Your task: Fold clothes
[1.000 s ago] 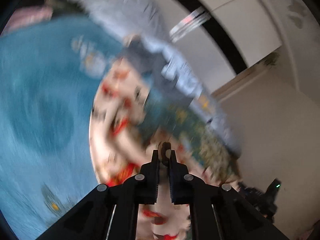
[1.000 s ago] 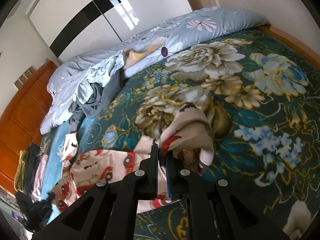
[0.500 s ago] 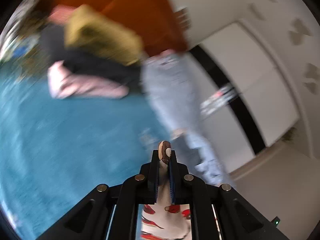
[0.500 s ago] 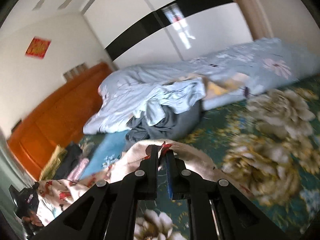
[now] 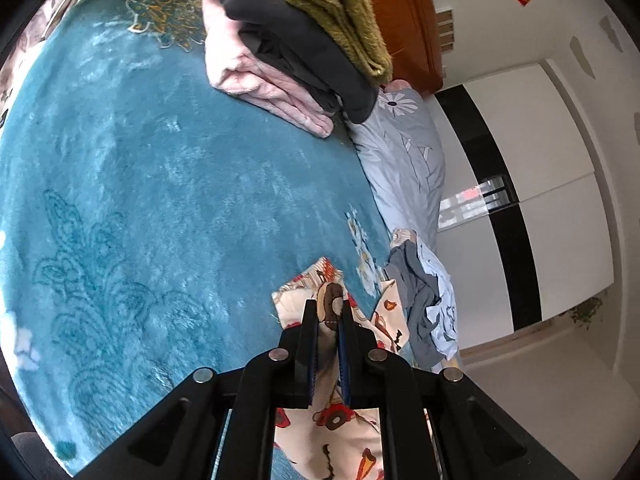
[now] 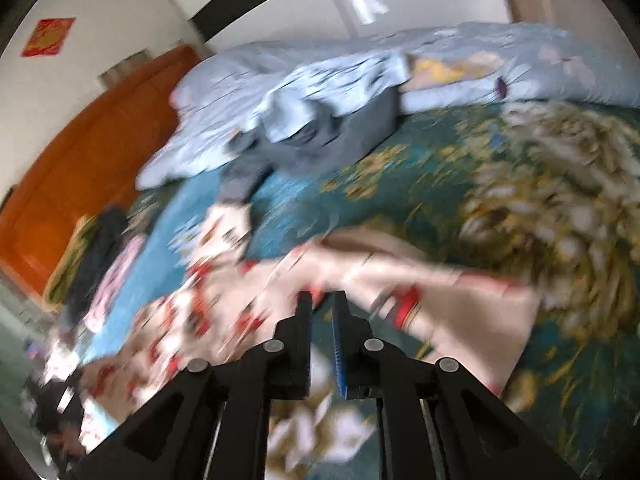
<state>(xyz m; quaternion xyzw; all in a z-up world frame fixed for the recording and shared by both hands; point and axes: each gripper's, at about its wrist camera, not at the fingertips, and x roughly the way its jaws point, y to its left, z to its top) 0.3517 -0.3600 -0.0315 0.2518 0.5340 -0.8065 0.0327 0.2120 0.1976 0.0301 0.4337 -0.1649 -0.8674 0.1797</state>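
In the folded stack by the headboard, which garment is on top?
The olive-green fuzzy garment is on top. The black garment lies under it, and the pink garment is at the bottom, on the teal blanket.

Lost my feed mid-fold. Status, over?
Left tongs shut on car-print garment. Right tongs just opening, nothing visibly between them. Folded stack ahead, clear of path.

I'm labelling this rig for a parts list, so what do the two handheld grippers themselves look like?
Both look alike. The left gripper and the right gripper are matte black, angular plastic frames with triangular cut-outs and round silver screw heads on the linkage. Each has two flat, narrow black fingers with ridged blue pads on their inner faces. No cables, markings, hands or sleeves show.
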